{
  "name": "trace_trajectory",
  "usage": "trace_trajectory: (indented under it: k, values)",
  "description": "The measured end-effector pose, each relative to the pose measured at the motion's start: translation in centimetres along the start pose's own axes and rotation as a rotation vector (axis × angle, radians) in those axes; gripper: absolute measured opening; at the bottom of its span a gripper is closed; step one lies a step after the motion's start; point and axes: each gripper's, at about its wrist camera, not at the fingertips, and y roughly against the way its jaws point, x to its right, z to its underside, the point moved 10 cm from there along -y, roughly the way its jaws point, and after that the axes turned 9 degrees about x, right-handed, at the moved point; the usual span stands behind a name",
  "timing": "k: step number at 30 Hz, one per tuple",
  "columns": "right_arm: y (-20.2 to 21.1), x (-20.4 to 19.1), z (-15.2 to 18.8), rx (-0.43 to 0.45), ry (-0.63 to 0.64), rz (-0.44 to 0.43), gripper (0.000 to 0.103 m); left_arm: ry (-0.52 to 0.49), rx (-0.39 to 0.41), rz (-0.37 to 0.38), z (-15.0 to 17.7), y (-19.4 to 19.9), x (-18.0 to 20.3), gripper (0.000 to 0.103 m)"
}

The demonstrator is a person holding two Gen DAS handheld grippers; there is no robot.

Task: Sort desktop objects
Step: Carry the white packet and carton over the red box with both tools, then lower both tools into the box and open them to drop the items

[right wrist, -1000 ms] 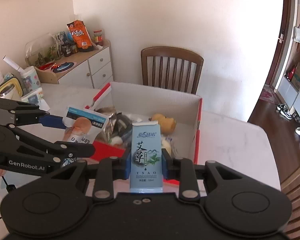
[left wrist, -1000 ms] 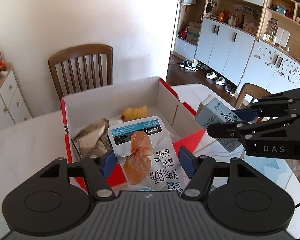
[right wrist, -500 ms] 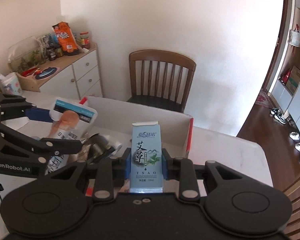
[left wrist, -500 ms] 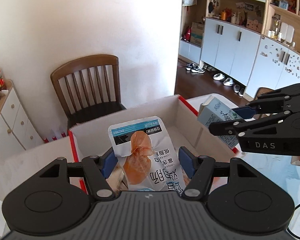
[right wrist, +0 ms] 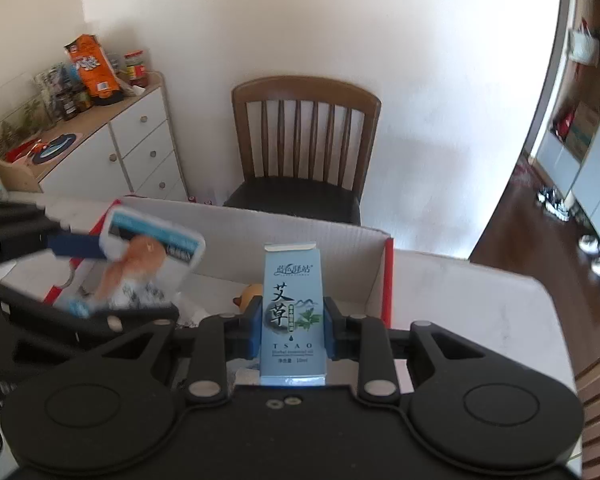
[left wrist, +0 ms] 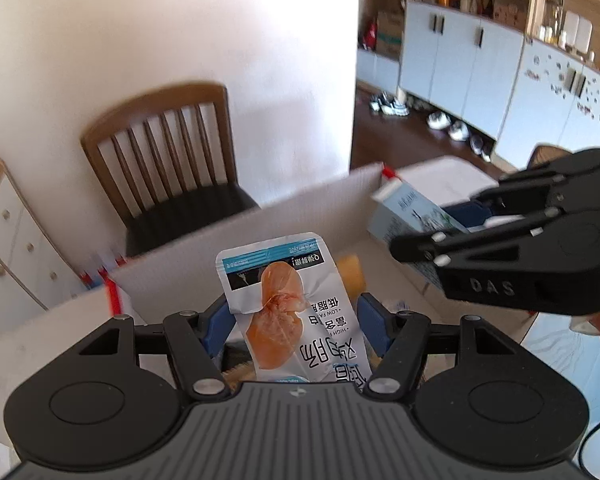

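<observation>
My left gripper (left wrist: 294,320) is shut on a white snack pouch (left wrist: 288,300) with an orange meat picture, held upright over the white cardboard box with red edges (left wrist: 260,228). My right gripper (right wrist: 291,328) is shut on a pale blue carton (right wrist: 291,280) printed with dark characters, standing upright between the pads above the same cardboard box (right wrist: 320,236). In the right wrist view the pouch (right wrist: 148,264) shows blurred at the left. The blue carton (left wrist: 408,216) appears at the right of the left wrist view. A yellow item (left wrist: 350,276) lies inside the box.
A brown wooden chair (right wrist: 306,128) stands behind the box against the white wall. A white drawer unit (right wrist: 140,148) with jars and packets on top is at the left. The white table (right wrist: 460,300) extends to the right of the box. Cupboards (left wrist: 460,48) line the far room.
Both grippers have moved forward and a little down over the box; its far wall and the chair now look nearer. Pouch and carton stay gripped as before.
</observation>
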Motion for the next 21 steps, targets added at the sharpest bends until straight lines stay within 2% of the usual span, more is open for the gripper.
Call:
trace_trajectory:
  k: [8, 16, 21]
  values:
    - [-2.5, -0.9, 2.3, -0.071, 0.019, 0.024, 0.028, -0.036, -0.049, -0.004, 2.0, -2.0, -0.2, 0.066]
    - [-3.4, -1.0, 3.6, -0.122, -0.003, 0.046, 0.029, -0.021, -0.086, -0.004, 3.5, -3.0, -0.5, 0.066]
    - [-3.2, -0.4, 3.4, -0.111, -0.017, 0.067, 0.032, 0.001, -0.108, -0.005, 3.9, -3.2, -1.0, 0.067]
